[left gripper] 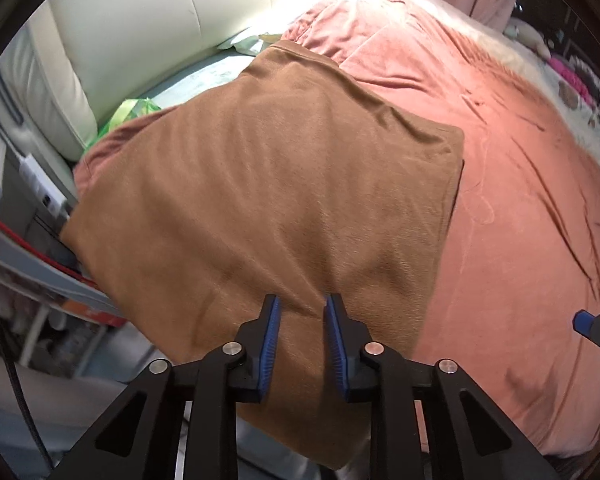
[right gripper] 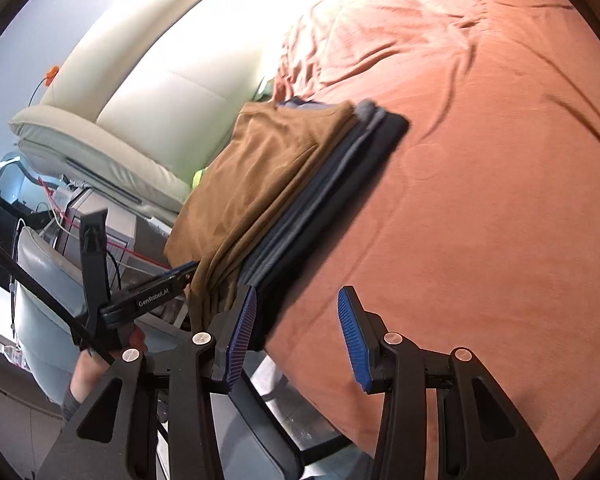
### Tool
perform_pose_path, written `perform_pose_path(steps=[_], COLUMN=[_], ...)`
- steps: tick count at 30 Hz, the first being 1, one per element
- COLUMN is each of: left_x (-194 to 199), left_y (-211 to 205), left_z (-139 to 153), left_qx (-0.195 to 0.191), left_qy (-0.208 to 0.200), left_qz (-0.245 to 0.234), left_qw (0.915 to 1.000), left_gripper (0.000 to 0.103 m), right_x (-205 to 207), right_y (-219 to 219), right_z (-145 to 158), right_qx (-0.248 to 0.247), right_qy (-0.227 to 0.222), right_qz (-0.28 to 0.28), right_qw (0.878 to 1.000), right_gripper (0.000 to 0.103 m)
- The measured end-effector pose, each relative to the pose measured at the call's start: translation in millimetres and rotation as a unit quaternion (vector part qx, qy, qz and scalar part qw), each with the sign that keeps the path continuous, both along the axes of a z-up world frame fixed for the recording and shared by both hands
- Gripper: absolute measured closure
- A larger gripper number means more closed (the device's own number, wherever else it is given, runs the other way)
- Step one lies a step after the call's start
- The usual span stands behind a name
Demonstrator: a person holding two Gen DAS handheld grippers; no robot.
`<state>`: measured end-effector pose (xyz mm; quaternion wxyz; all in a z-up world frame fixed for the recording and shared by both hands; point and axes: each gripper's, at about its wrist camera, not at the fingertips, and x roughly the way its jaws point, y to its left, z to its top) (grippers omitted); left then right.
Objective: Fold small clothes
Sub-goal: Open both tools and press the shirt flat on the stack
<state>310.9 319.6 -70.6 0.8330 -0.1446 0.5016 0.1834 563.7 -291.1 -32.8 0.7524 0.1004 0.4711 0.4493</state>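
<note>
Both grippers, left (left gripper: 302,308) and right (right gripper: 298,304), hang parted and empty. I see the folded brown shirt (left gripper: 260,184) topping the clothes stack (right gripper: 324,188) at the bed (right gripper: 480,200) edge, presumably keeping finished pieces together.

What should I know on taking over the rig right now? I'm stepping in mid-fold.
Left gripper: open, empty, over the brown garment.
Right gripper: open, empty, at the stack's near end.
Things: brown garment lies folded on top of a stack of dark folded clothes at the bed edge.
Done: brown garment folded and stacked.
Left: no unfolded clothes show in these views; look for more.
</note>
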Motion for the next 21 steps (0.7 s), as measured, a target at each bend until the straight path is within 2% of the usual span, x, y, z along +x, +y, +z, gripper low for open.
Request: perform_pose_path(steps=[5, 9, 13, 21], left_x=[-9, -18, -29, -30], left_y=[-20, -33, -31, -27], left_z=[1, 5, 16, 22], left_qx=[0.001, -0.005, -0.027, -0.012], left_qy=[-0.035, -0.052, -0.080, -0.104], left_qz=[0.006, -0.009, -0.004, 0.018], left_qw=[0.9994, 0.9986, 0.9964, 0.9943], left_gripper=[0.086, 0.086, 0.086, 0.086], right_x=[-5, -13, -8, 17], right_y=[-34, -48, -40, 15], right_z=[12, 23, 30, 30], right_qx=[0.004, 0.008, 0.011, 0.012], right_qy=[-0.007, -0.019, -0.046, -0.089], right_qz=[-0.017, -0.012, 0.008, 0.057], right_qw=[1.000, 1.000, 0.999, 0.994], right_gripper=[0.063, 0.063, 0.063, 0.063])
